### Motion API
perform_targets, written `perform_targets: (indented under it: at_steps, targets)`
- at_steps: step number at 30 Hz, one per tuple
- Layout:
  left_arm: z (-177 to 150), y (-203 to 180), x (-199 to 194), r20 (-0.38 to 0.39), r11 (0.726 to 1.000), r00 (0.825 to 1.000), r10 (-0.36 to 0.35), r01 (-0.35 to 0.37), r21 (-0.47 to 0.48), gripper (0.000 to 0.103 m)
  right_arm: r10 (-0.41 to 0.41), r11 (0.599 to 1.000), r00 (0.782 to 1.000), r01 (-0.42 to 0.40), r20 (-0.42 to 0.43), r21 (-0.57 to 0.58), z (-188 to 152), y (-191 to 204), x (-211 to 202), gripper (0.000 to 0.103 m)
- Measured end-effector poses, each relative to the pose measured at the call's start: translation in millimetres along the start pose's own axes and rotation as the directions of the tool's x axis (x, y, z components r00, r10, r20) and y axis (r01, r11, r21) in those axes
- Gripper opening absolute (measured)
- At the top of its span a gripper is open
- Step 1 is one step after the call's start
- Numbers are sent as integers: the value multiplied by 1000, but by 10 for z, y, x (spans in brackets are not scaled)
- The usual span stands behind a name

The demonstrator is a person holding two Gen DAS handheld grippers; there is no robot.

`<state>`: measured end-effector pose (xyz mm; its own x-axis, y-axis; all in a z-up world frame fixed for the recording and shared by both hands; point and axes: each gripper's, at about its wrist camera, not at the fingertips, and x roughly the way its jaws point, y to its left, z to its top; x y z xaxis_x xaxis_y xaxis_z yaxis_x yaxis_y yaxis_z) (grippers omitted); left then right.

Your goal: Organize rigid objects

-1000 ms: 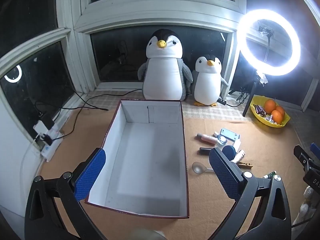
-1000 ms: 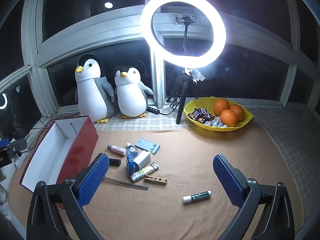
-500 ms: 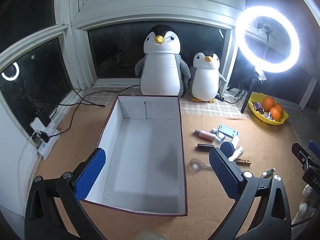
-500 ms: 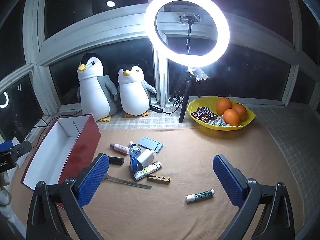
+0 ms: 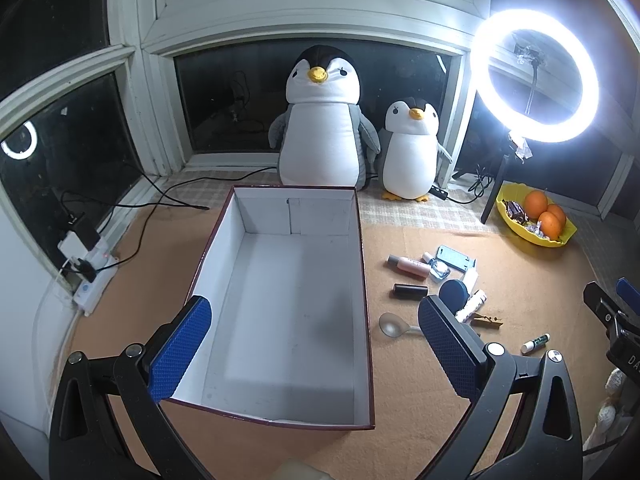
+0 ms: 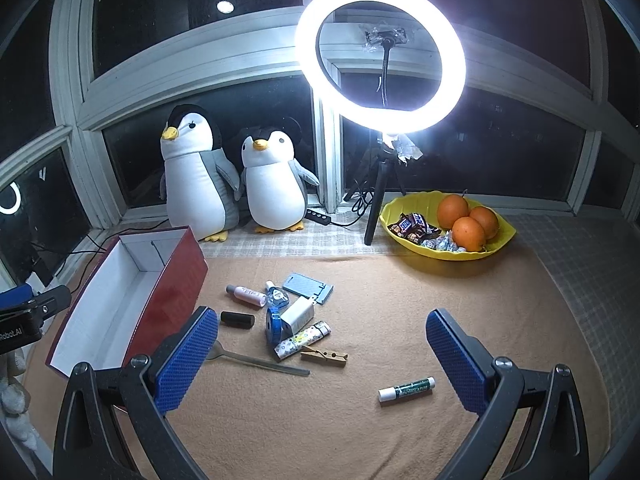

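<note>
An empty dark-red box point(image 5: 362, 264) with a white inside lies on the tan mat; it also shows in the right wrist view point(image 6: 176, 280). Right of it lie several small items: a pink bottle point(image 6: 246, 295), a black tube point(image 6: 237, 319), a blue tape dispenser point(image 6: 274, 326), a spoon point(image 6: 260, 361), a clothespin point(image 6: 324, 357) and a lip balm stick point(image 6: 406, 389). My left gripper point(image 5: 314, 354) is open and empty above the box's near end. My right gripper point(image 6: 322, 360) is open and empty above the items.
Two plush penguins point(image 5: 320, 120) point(image 5: 412, 152) stand by the window. A ring light on a tripod point(image 6: 380, 60) and a yellow bowl of oranges and candy point(image 6: 448, 224) are at the back right. A power strip and cables point(image 5: 88, 268) lie at the left.
Both cameras have drawn back and risen slightly, so the box and items look a little farther off. Nothing on the mat has moved. Both grippers stay open.
</note>
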<state>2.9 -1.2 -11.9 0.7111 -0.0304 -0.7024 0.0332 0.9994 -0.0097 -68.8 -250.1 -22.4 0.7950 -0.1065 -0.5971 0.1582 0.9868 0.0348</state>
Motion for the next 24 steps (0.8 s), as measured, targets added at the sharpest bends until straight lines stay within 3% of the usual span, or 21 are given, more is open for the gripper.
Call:
perform_targets:
  at_steps: [24]
  targets:
    - [-18, 8, -23, 8, 1000, 1000, 2, -2, 2, 103, 7, 1000, 1000, -7, 6, 2, 22, 13, -36, 103]
